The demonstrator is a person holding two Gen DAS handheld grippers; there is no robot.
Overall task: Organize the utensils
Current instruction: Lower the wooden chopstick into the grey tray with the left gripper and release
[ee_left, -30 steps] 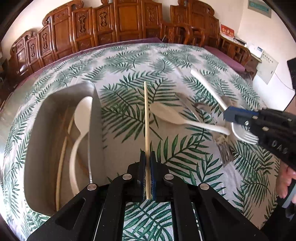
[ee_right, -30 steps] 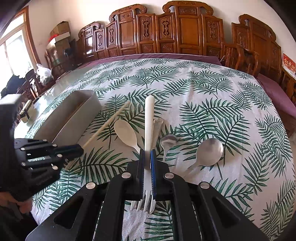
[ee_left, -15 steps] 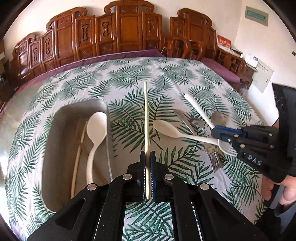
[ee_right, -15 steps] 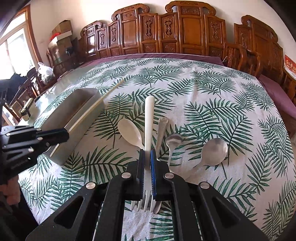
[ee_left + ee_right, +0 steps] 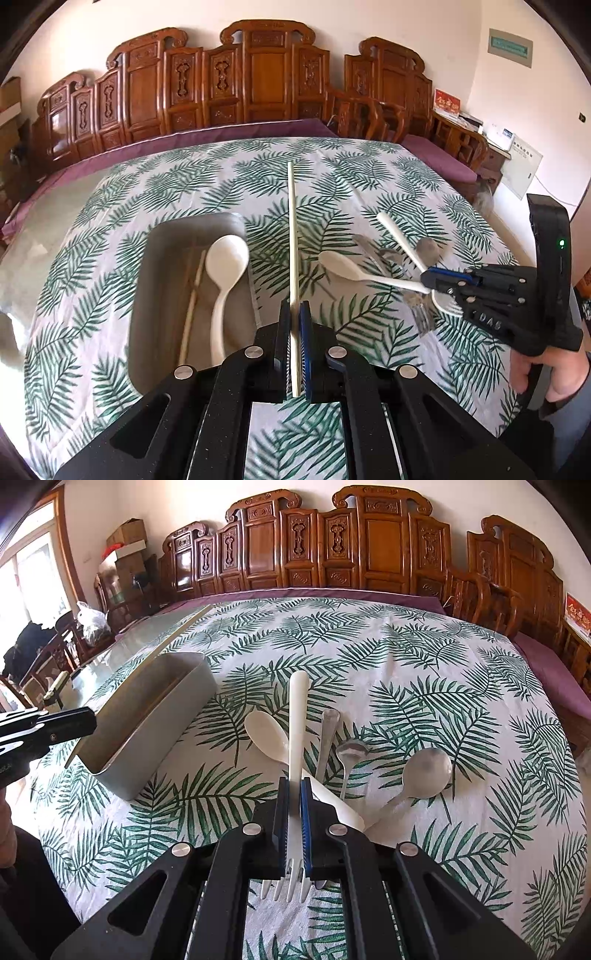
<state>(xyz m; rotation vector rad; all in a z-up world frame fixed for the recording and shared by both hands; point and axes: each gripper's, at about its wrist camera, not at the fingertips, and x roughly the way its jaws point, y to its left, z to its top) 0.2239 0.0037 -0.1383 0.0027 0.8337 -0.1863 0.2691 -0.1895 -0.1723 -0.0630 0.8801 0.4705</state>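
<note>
- Left gripper (image 5: pixel 294 317): fingers pinch thin pale wooden chopstick (image 5: pixel 292 236), above leaf-print cloth beside grey rectangular plastic bin (image 5: pixel 147 295).
- Right gripper (image 5: pixel 294 794): fingers pinch smooth white plastic fork (image 5: pixel 297 731) over the counter.

A wide table (image 5: pixel 424 646) is covered by a white cloth printed with green palm fronds (image 5: pixel 443 709), with a purple cloth (image 5: pixel 332 592) showing along its far edge. On the palm cloth stands a long grey rectangular bin (image 5: pixel 147 734). Near it lie a white plastic spoon (image 5: pixel 264 734), a slim metal handle (image 5: pixel 327 734), a small steel spoon (image 5: pixel 351 753) and a larger steel spoon (image 5: pixel 424 768), side by side.
</note>
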